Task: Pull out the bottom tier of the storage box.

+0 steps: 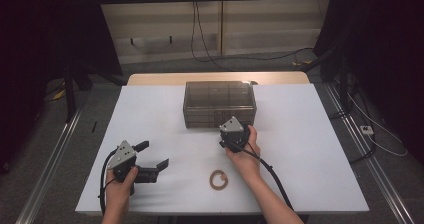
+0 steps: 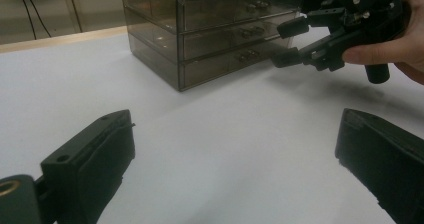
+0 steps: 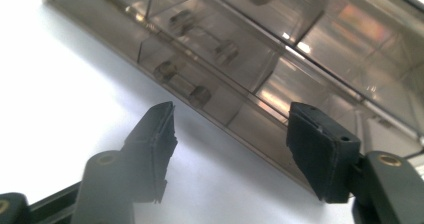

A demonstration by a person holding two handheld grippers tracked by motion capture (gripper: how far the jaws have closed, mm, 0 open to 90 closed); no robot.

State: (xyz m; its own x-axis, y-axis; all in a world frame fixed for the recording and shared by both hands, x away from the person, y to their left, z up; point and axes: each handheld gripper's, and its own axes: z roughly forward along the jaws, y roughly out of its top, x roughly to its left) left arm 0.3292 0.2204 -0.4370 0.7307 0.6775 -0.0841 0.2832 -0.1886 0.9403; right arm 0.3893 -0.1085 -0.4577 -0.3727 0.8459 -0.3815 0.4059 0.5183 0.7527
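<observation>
White table point(image 1: 300, 134) bears unlabelled smoky drawer box point(image 1: 220, 104), right claw point(image 1: 231, 129) near

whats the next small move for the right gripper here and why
Probably ease the right gripper forward to bring its jaws around a bottom drawer knob of the smoky plastic drawer box. Its jaws are open with nothing between them, aimed at the bottom row just short of the front, so a pull can't start yet.

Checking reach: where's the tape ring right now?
High view: the tape ring lies flat on the white table, near edge, just left of the right forearm.
</observation>
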